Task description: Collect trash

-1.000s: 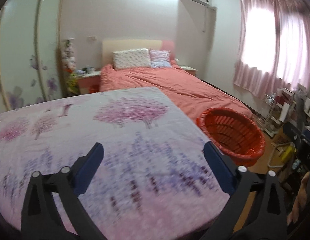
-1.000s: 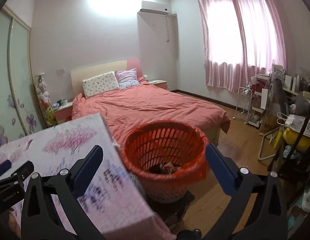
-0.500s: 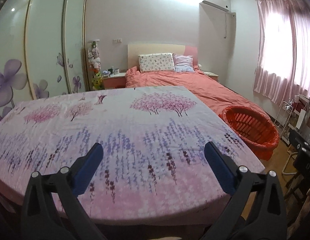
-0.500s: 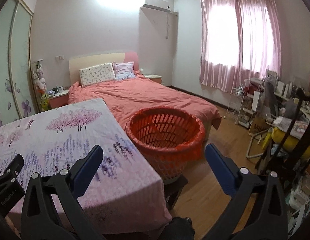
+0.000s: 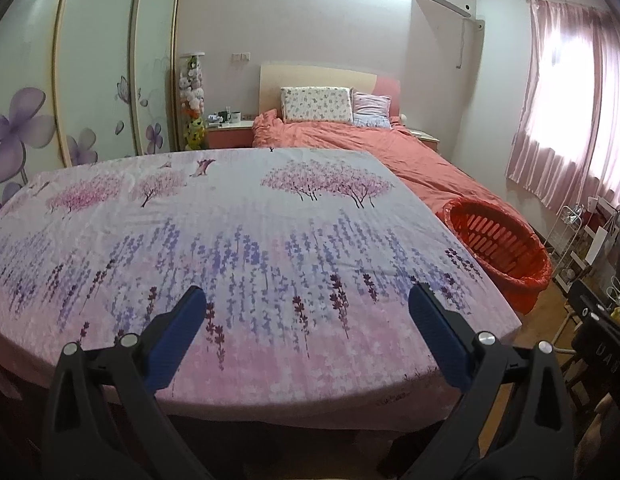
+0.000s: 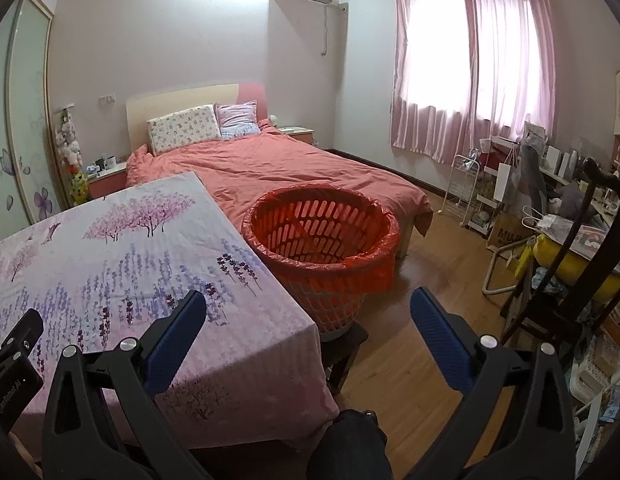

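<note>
Your left gripper (image 5: 304, 306) hovers above the near edge of a tabletop (image 5: 246, 240) covered by a cloth printed with pink trees and purple lavender sprigs. Its two blue-padded fingers (image 5: 178, 336) are spread wide with nothing between them. The cloth surface ahead of them is bare.

Your right gripper (image 6: 308, 310) is held off the right corner of the same tabletop (image 6: 110, 264), and its fingers (image 6: 438, 340) are also spread wide and hold nothing. At the far left edge of the right wrist view, a black part of your left gripper (image 6: 14, 344) shows above the cloth.

The red trash basket (image 6: 322, 240), a slotted plastic tub lined with a red bag, stands just beside the tabletop's right edge, raised on a dark stool, between the tabletop and a bed (image 6: 278, 164) with a coral-coloured quilt. From the left wrist view the trash basket (image 5: 500, 246) sits to the right, beyond the tabletop's far right corner. What lies at its bottom cannot be seen from either camera.

Behind the bed are two patterned pillows (image 5: 316, 104) and a pale headboard. A wardrobe (image 5: 94, 76) with purple flower decals lines the left wall. Pink curtains (image 6: 470, 56) cover the window on the right, with a cluttered shelf and a dark chair (image 6: 566, 272) below. A dark-clothed knee (image 6: 350, 440) shows at the bottom of the right wrist view.
</note>
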A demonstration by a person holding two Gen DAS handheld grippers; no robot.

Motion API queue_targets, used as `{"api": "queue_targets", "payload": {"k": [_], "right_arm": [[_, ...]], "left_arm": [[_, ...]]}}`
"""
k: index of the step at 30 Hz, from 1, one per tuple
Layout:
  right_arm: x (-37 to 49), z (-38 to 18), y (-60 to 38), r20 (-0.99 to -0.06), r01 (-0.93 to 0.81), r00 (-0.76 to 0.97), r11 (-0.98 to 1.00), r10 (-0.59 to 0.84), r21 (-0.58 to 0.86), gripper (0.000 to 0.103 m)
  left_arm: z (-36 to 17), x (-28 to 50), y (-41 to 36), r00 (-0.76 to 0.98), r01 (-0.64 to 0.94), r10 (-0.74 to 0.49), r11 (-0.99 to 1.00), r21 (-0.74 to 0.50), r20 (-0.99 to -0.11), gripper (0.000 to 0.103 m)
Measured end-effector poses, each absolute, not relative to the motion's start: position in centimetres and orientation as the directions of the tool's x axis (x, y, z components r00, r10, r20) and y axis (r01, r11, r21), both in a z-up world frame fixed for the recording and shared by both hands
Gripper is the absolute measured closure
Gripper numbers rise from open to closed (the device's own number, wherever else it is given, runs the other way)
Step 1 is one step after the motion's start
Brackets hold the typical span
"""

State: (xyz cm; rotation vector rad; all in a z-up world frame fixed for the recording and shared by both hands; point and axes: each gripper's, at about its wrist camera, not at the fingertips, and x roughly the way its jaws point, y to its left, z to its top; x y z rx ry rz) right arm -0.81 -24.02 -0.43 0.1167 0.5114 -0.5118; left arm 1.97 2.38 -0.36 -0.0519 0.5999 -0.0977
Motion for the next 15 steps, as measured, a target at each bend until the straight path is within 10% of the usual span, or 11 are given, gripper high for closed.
{"api": "queue_targets", "payload": {"k": [15], "right_arm": [[-1.28,-0.41,-24.35,-0.52,0.488,0.744,0.873,-0.42,-0.006,0.002]], "left_arm": [[-0.14,1.12,2.1,0.817,0.072,-0.105,0.994,-0.08,-0.567,0.004]]}}
